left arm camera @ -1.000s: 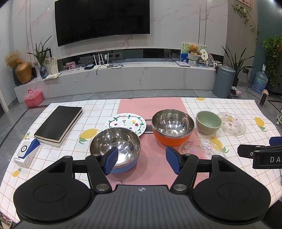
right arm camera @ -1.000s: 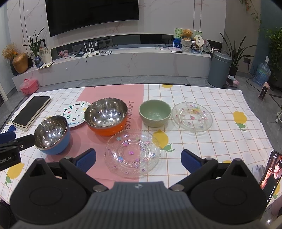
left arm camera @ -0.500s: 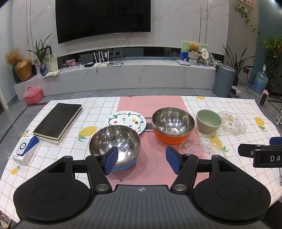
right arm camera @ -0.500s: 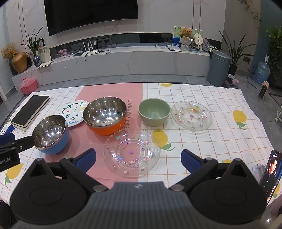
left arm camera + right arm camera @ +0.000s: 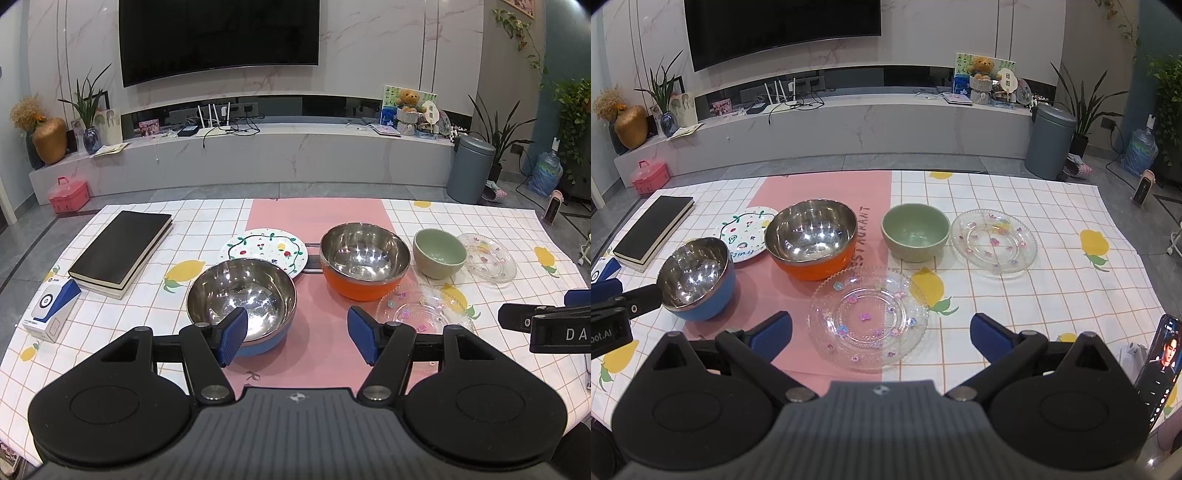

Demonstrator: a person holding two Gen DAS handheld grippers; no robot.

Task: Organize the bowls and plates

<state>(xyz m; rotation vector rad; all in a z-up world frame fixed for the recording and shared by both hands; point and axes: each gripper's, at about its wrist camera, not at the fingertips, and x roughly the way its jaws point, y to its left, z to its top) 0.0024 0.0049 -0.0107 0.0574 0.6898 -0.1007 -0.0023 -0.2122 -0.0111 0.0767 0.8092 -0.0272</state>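
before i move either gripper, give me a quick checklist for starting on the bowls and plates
1. Left gripper open and empty: ok.
2. Right gripper open and empty: ok.
3. Blue bowl upright and empty, just ahead of the left gripper: ok.
4. Near glass plate flat and bare, between the right gripper's fingers in view: ok.
5. Orange bowl and green bowl empty for nesting: ok.
6. Near glass plate apart from the orange bowl: cannot tell, their rims overlap in view.
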